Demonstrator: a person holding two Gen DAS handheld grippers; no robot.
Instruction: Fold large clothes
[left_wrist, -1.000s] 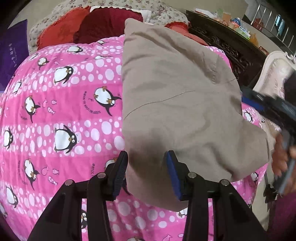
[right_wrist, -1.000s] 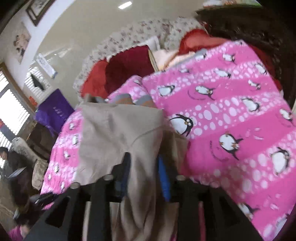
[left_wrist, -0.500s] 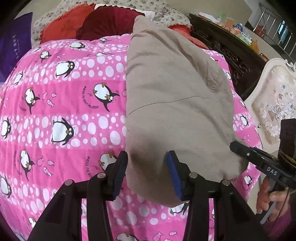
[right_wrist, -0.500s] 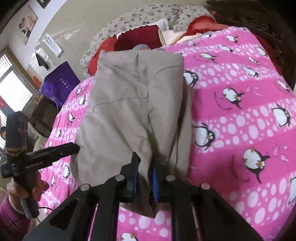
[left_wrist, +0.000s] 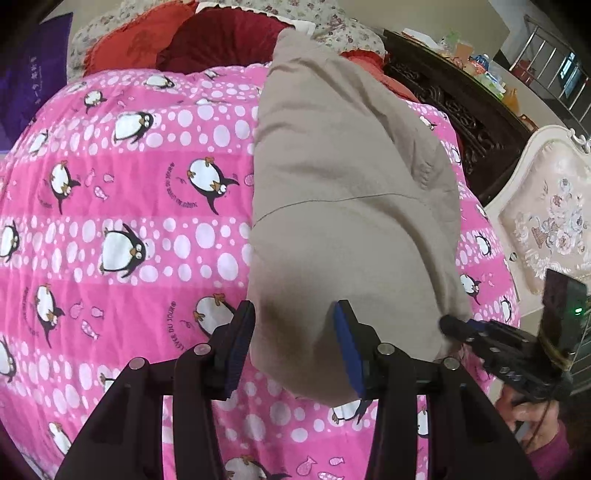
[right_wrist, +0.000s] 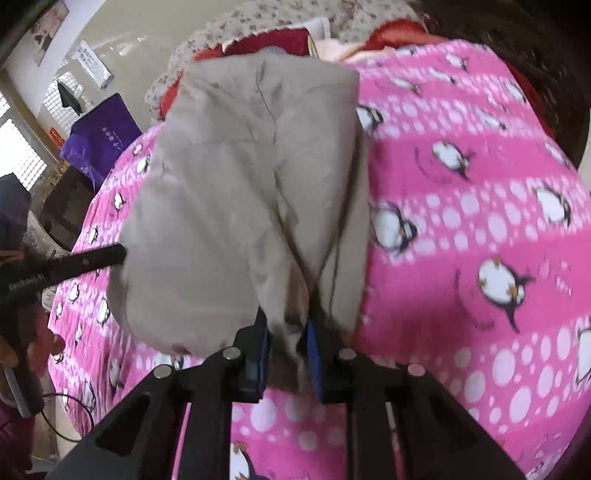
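Note:
A large beige garment (left_wrist: 347, 206) lies folded lengthwise on the pink penguin bedspread (left_wrist: 129, 221). My left gripper (left_wrist: 293, 332) is open, its jaws on either side of the garment's near left corner without pinching it. In the right wrist view my right gripper (right_wrist: 288, 347) is shut on the near edge of the beige garment (right_wrist: 240, 192), with cloth bunched between the blue pads. The right gripper also shows at the garment's near right corner in the left wrist view (left_wrist: 454, 326). The left gripper shows at the left in the right wrist view (right_wrist: 107, 254).
Red pillows (left_wrist: 177, 44) and a floral headboard lie at the far end of the bed. A dark carved wooden cabinet (left_wrist: 461, 110) and a cream floral chair (left_wrist: 546, 221) stand to the right. A purple bag (right_wrist: 99, 136) sits left of the bed.
The right gripper has brought its end of the beige garment down onto the bed and towards me. The left gripper has stayed open over the near left corner.

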